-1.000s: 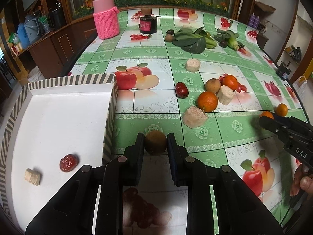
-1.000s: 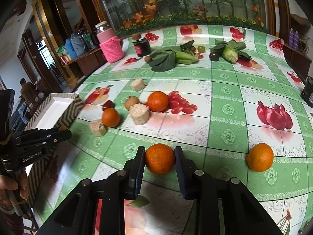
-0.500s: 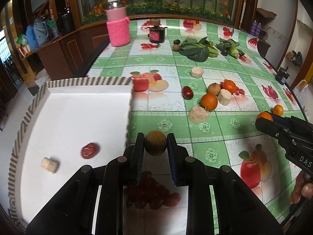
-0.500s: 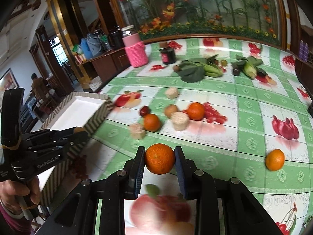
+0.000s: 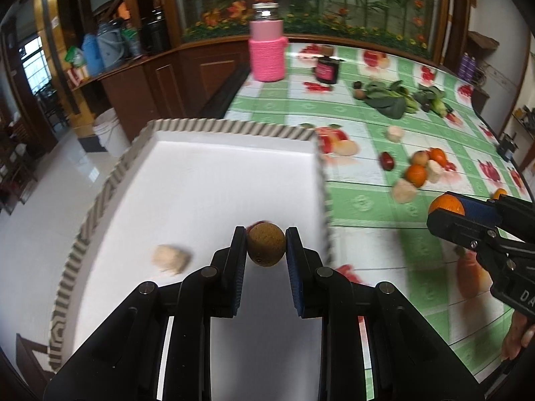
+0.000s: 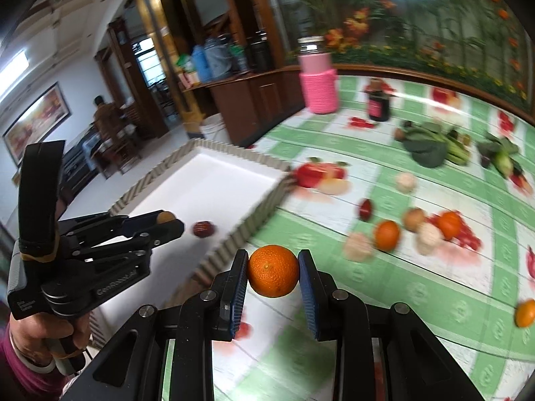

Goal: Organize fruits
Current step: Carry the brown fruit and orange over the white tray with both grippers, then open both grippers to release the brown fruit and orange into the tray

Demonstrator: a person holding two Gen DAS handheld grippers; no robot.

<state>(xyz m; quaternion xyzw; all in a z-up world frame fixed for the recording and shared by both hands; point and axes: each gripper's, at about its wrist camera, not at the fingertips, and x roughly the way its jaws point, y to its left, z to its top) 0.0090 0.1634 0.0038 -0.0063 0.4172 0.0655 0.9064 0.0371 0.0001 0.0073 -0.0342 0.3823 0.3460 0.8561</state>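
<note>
Two fruits carried toward the striped-rim tray at the table's left edge.

The left gripper clamped a brown fruit above the tray, beside a pale chunk; the right gripper pinched an orange just outside the rim. Only the right view showed the red fruit clearly.

Daylight, bright and even, entering from windows at far left in both views. Glare washes the white tray floor and the glossy tablecloth. Soft shadows under the gripper fingers. Heavy fisheye bending; black vignette at all 4 corners. Motion blur smears the table fruit and backdrop, worst in the right wrist view. Held kiwi and orange stay sharp.
</note>
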